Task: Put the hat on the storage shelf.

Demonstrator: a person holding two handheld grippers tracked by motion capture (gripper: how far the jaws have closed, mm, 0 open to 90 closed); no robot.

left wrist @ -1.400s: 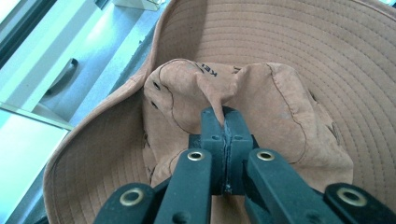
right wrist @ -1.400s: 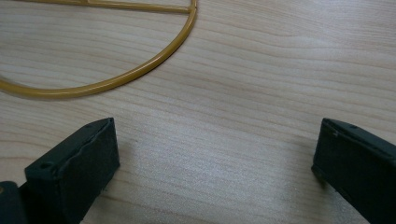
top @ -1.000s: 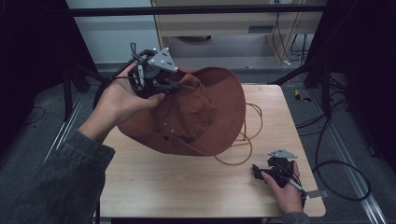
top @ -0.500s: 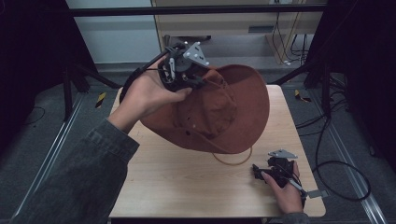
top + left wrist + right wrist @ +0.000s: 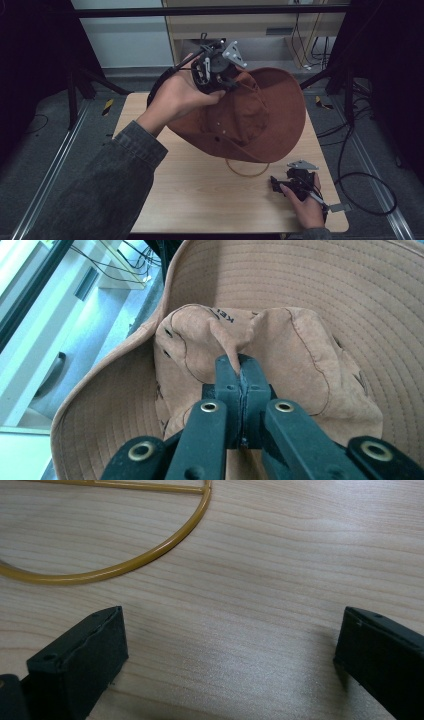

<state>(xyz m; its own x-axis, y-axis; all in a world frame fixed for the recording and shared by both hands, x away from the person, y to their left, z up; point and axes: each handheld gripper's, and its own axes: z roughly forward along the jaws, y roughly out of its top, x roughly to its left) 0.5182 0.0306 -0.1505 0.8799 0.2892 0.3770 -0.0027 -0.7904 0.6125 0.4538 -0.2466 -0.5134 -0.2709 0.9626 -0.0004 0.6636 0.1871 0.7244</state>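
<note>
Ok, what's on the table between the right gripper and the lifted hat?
In the high view, a yellow ring lies between the right gripper and the hat; otherwise bare wood.

Raised hat (image 5: 260, 117) blocks table (image 5: 165, 200) centre (yellow ring (image 5: 247, 171) beneath); near-left tabletop free.

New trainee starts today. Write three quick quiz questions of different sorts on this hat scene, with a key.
1. True or false: the left gripper is shut on a fold of the brown hat.
2. What lies on the table ahead of the right gripper? A) yellow cord B) scissors C) a mug
3. Fill in: the right gripper's jaws stand ____.

Key: 1 true; 2 A; 3 open, apart, with bare wood between them.
</note>
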